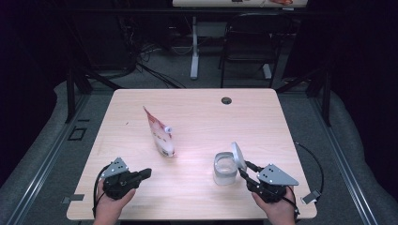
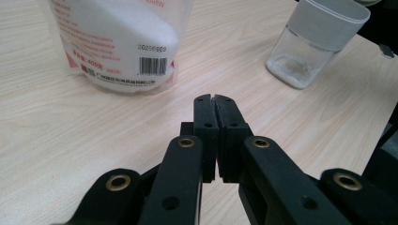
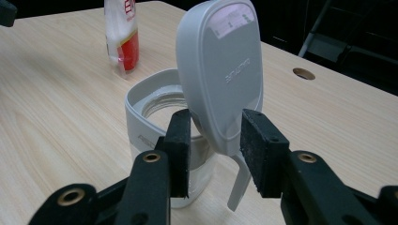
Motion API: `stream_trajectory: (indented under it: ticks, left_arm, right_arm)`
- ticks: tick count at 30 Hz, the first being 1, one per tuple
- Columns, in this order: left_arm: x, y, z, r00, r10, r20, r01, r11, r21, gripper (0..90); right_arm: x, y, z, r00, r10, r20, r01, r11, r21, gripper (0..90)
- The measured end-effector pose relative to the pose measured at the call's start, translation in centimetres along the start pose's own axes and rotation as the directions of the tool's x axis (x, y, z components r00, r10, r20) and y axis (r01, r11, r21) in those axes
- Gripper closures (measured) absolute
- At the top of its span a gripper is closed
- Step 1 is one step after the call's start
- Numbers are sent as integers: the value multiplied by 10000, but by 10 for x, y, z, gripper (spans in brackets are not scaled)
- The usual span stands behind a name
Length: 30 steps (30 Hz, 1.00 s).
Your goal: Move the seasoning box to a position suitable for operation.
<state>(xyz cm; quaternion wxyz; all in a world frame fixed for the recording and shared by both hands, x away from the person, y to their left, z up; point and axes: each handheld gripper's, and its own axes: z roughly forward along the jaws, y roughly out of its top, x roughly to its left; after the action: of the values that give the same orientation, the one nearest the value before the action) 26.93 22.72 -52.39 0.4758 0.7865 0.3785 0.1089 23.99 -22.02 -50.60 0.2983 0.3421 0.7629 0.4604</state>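
1. Centrally, on the bare wooden table [image 1: 197, 103], a clear jar [image 1: 224, 169] is seen standing upright near the front right, with its grey lid [image 1: 238, 156] swung up on edge above the rim.
2. A soft pouch [image 1: 160, 133] of white powder is seen standing left of the middle, well apart from the jar and leaning slightly.
3. The right gripper [image 1: 244, 169] is held level at the jar's right side, in the person's right hand [image 1: 277, 208] at the front edge of the table.
4. In the right gripper view, the lid [image 3: 220, 75] is seen standing nearly upright between the two black pads [image 3: 180, 150], with its lower tab hanging down in the gap.
5. The jaws are partly spread around the lid; whether the pads press on it cannot be told, since a narrow gap seems to be left on the right side.
6. The jar [image 3: 155, 117] is seen just behind the left pad, its wide mouth open and its inside mostly empty.
7. The left gripper [image 1: 146, 173] is held low over the front left of the table, pointed toward the pouch but apart from it.
8. In the left gripper view, its jaws are seen pressed together with nothing between them.
9. Beyond them the pouch [image 2: 122, 42] is shown with a barcode and red print, and the jar [image 2: 314, 42] is seen farther right, a little white residue lying at its bottom.
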Motion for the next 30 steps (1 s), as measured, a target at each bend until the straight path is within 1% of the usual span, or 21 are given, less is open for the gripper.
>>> stream_trajectory:
  ticks: [5, 6, 9, 10, 15, 17, 21, 22, 24, 26, 30]
  left_arm:
    - [2, -1, 1, 10000, -32, 1, 32, 10000, -3, 888]
    - [1, -1, 1, 10000, -81, 5, 81, 10000, 0, 887]
    - [2, -2, 2, 10000, -19, 19, 19, 10000, 53, 886]
    - [2, -2, 2, 10000, -63, 9, 63, 10000, 61, 884]
    - [2, -3, 2, 10000, -17, 17, 17, 9999, 132, 880]
    - [2, -3, 2, 10000, -51, -28, 51, 10000, 37, 879]
    - [4, -4, 1, 9999, -123, -5, 123, 9999, 90, 876]
    - [4, -4, 1, 9999, -94, -54, 94, 9999, 105, 873]
    - [4, -5, 1, 9998, -189, -52, 189, 9998, 94, 873]
    - [4, -5, 1, 9998, -181, -76, 181, 9998, 39, 872]
    - [4, -5, 1, 9998, -177, -85, 177, 9998, 37, 868]
  right_arm:
    - [-2, -1, -2, 9999, 96, -44, -96, 10000, 4, 683]
    - [-2, -1, -3, 10000, 89, -12, -89, 10000, 8, 693]
    - [-3, -1, -3, 9999, 137, -23, -137, 9999, 2, 740]
    - [-3, -1, -4, 9999, 121, -52, -121, 9999, 18, 752]
    - [-4, -1, -3, 9998, 185, -43, -185, 9998, 18, 759]
    - [-5, -1, -3, 9998, 202, -47, -202, 9998, 11, 760]
    - [-7, -2, -2, 9995, 317, 27, -317, 9995, 5, 765]
    - [-8, -2, -2, 9992, 402, 30, -401, 9992, -33, 766]
    - [-10, -3, -2, 9983, 584, 23, -584, 9983, -20, 768]
    - [-12, -4, -2, 9964, 849, 12, -849, 9964, -74, 771]
    - [-20, -7, -1, 9894, 1447, -124, -1449, 9892, -217, 777]
